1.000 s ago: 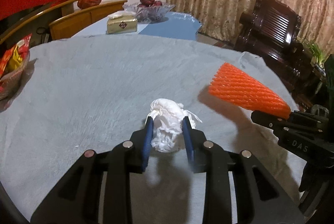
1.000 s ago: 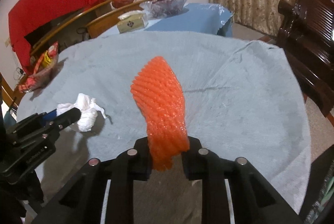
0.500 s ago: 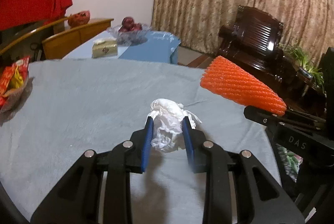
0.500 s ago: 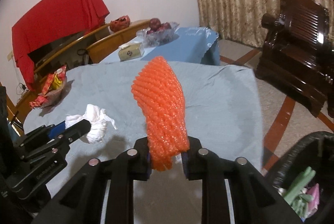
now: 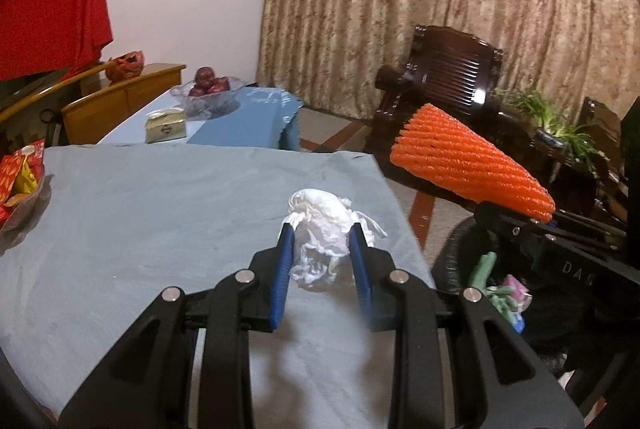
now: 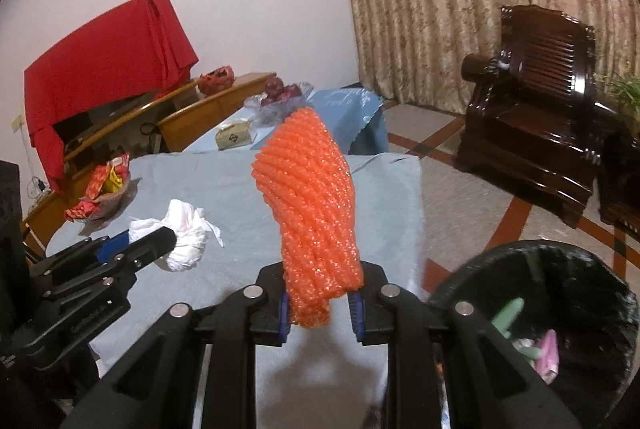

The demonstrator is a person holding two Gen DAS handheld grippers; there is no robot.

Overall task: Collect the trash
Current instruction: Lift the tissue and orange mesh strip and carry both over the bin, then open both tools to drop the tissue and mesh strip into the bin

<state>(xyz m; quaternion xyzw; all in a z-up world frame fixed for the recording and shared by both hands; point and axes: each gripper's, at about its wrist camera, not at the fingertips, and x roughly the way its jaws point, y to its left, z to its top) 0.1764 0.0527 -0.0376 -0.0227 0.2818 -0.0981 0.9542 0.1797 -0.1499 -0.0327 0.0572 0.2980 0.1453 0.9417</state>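
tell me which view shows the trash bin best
The right wrist view. There the black bin shows its rim, liner and the scraps inside, beside the table. In the left wrist view the bin is only a dark sliver with a few scraps, mostly hidden behind the right gripper.

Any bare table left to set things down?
Yes: the cloth is bare between the snack basket and the tissue wad. Crowded toward the bin, where both loaded grippers hang.
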